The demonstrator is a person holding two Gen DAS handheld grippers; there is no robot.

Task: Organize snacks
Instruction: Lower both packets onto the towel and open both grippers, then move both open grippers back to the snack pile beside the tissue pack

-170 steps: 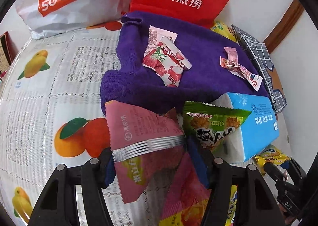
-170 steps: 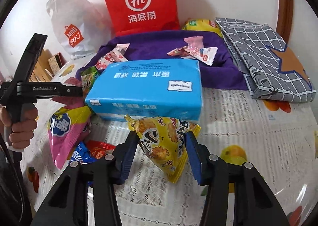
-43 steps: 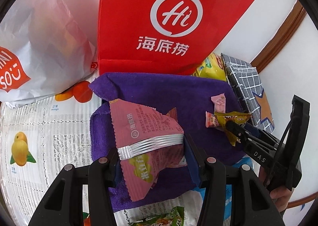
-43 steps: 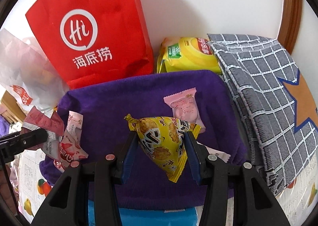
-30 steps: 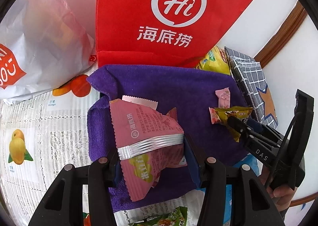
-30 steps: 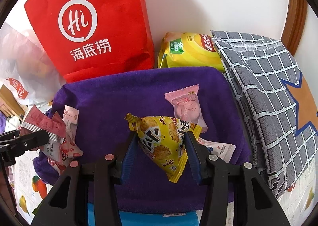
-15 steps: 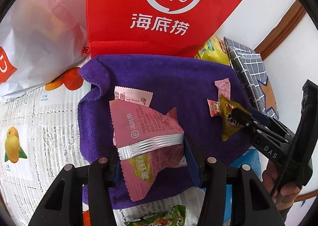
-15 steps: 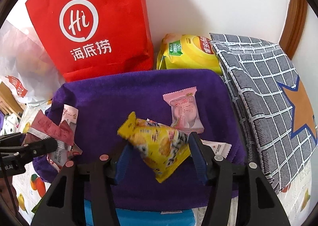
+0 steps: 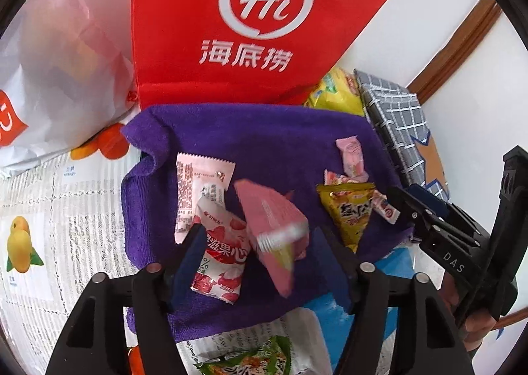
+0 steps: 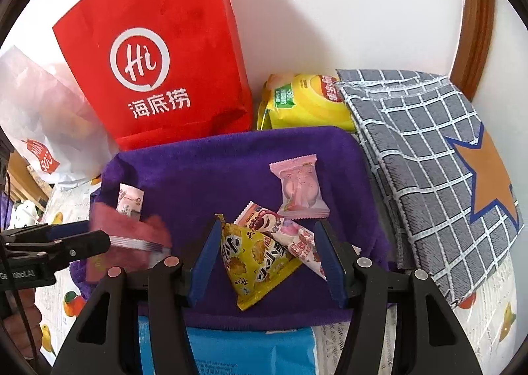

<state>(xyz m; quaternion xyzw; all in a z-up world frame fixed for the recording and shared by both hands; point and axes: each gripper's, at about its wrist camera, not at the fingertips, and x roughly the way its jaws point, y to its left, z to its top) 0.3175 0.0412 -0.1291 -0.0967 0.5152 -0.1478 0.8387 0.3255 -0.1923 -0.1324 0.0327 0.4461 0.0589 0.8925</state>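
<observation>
Currently the step in hand is release of two snacks onto the purple towel (image 9: pixel 264 134). The left tool (image 9: pixel 254 249) is opening; the pink packet (image 9: pixel 274 220) is blurred between its parted pads, free of both, apparently dropping. The right tool (image 10: pixel 264 259) stands apart and released; the yellow packet (image 10: pixel 254 259) lies on the towel between its pads, unpressed. Next, both tools likely must withdraw clear and fetch remaining snacks from the table (image 9: pixel 49 196).

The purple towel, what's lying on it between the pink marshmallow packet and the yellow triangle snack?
In the right wrist view, a bear-print candy wrapper lies between the pink packet and yellow snack on the towel.
</observation>
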